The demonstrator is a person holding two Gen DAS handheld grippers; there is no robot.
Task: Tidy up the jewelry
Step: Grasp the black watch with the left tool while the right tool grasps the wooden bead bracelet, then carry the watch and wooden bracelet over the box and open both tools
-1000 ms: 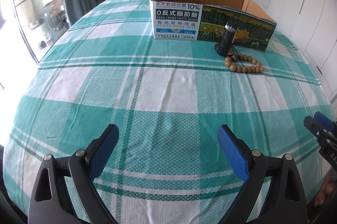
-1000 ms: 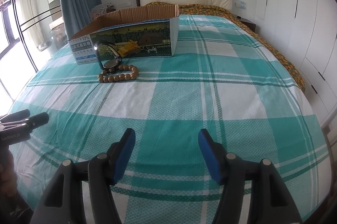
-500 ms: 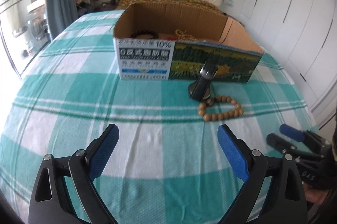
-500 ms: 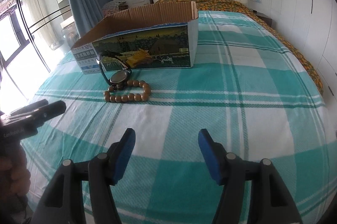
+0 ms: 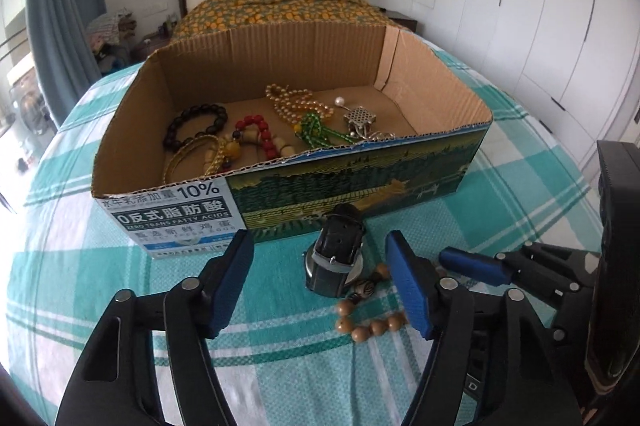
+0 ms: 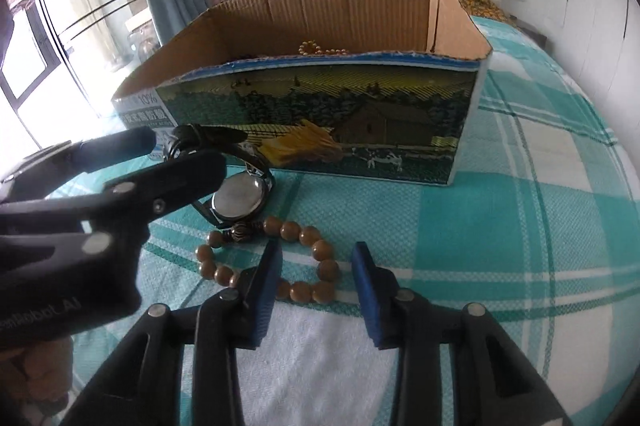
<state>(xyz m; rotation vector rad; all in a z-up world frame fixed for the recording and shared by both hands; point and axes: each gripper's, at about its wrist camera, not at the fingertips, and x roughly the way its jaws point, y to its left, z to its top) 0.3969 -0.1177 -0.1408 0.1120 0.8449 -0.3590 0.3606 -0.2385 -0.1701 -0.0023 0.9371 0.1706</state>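
Wooden bracelet (image 6: 276, 258) lies low centre on the bed (image 6: 520, 226), light and loose; the right claw (image 6: 316, 282) is closing around its lower beads, not yet clamped. Grip there.

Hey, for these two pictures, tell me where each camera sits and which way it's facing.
Left wrist: on the left hand-held gripper, looking down into the cardboard box; its closing fingers straddle the watch.
Right wrist: on the right hand-held gripper, facing the box's side; its closing fingers straddle the wooden bead bracelet.
Shared: box, watch, bracelet, checked bedspread, each other's gripper.
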